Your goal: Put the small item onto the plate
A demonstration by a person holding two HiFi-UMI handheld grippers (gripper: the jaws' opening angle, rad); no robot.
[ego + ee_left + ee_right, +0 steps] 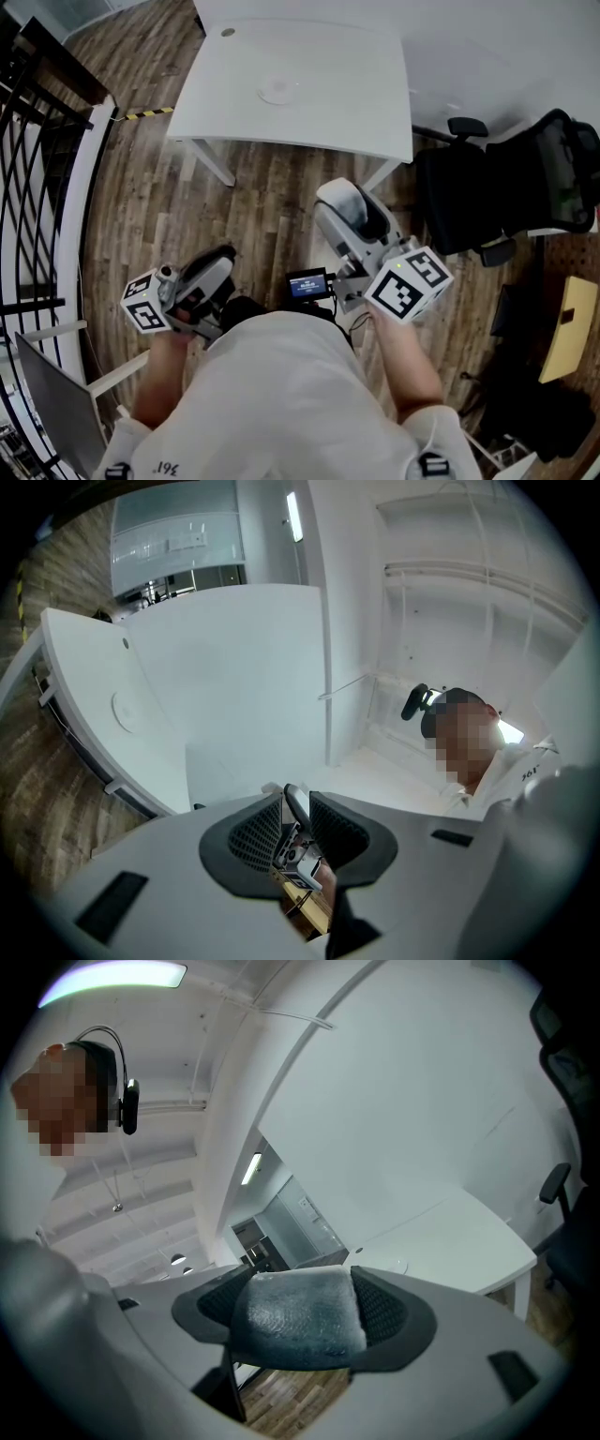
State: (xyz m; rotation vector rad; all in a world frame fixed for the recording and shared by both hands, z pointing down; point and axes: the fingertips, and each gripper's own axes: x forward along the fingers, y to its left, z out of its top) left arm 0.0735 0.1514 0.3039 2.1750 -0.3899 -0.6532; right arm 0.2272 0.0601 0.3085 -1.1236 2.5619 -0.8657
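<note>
A white plate (277,91) lies on the white table (356,84), far ahead of both grippers. The same plate shows faintly in the left gripper view (122,710) and in the right gripper view (398,1267). My right gripper (300,1321) is shut on a small grey block in clear wrap (298,1309) that fills the gap between the jaws. In the head view this gripper (345,199) is held above the wooden floor, short of the table. My left gripper (223,257) hangs lower left, close to my body. Its jaws (295,819) stand almost together, with only a thin slit between them.
A black office chair (506,197) stands to the right of the table. A dark railing (37,187) runs along the left side. A small screen (309,283) sits at my chest between the grippers. The table's legs (214,161) stand on plank flooring.
</note>
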